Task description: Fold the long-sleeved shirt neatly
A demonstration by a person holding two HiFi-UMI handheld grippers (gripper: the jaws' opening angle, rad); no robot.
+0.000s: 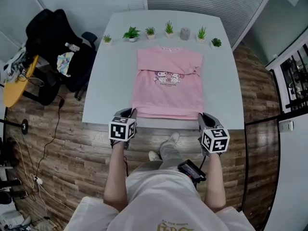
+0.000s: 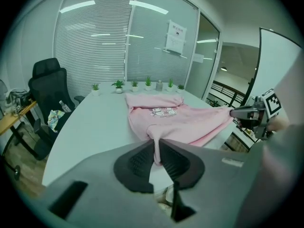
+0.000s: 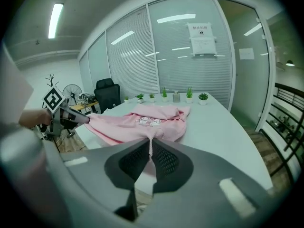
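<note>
The pink shirt (image 1: 167,83) lies spread at centre frame on the white table (image 1: 110,81). One left gripper (image 1: 127,112) is clenched on the shirt's lower-left hem corner. One right gripper (image 1: 204,116) is clenched on the lower-right corner. Across the top of the table stand six small potted plants (image 1: 131,32) and one grey cup (image 1: 185,33).

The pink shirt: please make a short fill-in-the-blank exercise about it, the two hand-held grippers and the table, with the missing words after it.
1. The left hand-held gripper and the right hand-held gripper each pinch a near corner of the pink ____.
2. The shirt lies on a ____ table.
3. Small green ____ in pots stand in a row along the table's far edge.

Missing words: shirt; white; plants
</note>
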